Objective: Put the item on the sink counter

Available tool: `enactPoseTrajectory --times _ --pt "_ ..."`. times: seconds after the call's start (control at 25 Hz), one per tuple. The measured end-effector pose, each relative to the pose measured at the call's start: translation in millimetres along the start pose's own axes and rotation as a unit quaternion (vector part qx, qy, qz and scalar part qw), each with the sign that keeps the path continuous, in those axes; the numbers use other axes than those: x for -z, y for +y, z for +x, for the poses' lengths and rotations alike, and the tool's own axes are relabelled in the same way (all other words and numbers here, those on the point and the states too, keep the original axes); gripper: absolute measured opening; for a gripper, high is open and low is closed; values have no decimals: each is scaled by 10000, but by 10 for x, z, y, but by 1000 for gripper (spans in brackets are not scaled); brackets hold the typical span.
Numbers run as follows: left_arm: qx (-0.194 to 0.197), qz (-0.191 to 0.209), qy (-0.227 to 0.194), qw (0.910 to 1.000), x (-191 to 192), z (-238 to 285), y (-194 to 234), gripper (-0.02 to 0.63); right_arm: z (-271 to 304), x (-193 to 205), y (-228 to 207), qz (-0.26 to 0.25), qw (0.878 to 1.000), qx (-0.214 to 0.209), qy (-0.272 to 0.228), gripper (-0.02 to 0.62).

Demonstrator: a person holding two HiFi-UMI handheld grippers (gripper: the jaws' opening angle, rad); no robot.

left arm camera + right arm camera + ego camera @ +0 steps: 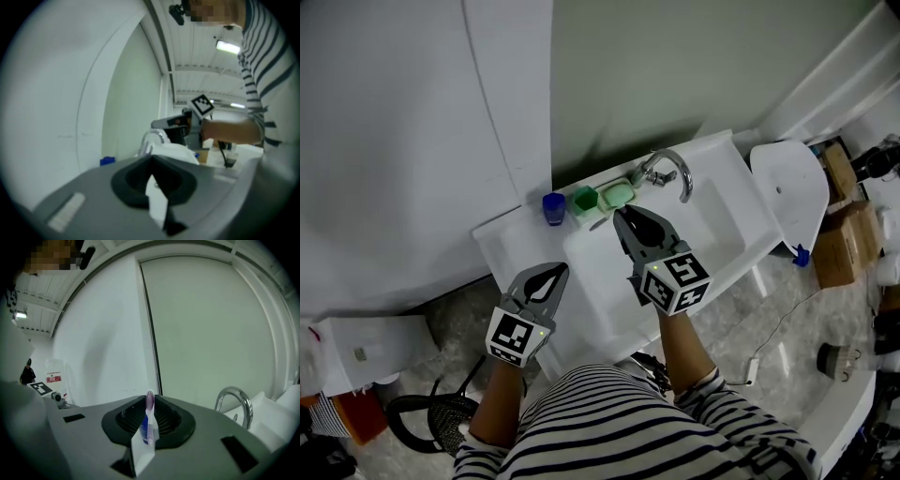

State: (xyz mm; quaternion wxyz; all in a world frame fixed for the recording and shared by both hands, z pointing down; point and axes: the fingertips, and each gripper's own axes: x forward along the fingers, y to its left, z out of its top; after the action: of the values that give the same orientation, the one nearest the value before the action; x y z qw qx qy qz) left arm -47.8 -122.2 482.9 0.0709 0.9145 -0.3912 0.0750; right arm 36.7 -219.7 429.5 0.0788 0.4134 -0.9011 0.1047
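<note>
My right gripper hangs over the white sink's basin, pointing at the back ledge. It is shut on a toothbrush with a purple, blue and white handle that stands upright between the jaws in the right gripper view. The left gripper is lower and to the left, over the front of the sink counter. Its jaws are shut with nothing in them. A chrome tap curves over the basin.
A blue cup, a green cup and a pale green soap dish stand along the back ledge, left of the tap. A white toilet lid and cardboard boxes are to the right. A black basket sits on the floor at lower left.
</note>
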Motion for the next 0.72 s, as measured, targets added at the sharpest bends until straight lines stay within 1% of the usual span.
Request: enactPoseTrajectory --times 0.12,0.24,0.48,0.72 --pt "-5 -15 29 10000 -16 97 19 8 7 -210 -125 -33 9993 76 -364 54" --pt "32 9 28 10000 -34 206 26 8 52 -295 -241 -47 9984 163 -545 54" --pt "102 35 -2 9999 -95 408 101 6 256 -232 -347 -97 9986 189 -482 54" --pt "140 25 -10 9999 -102 525 220 6 556 -27 -422 -191 9992 226 -260 54"
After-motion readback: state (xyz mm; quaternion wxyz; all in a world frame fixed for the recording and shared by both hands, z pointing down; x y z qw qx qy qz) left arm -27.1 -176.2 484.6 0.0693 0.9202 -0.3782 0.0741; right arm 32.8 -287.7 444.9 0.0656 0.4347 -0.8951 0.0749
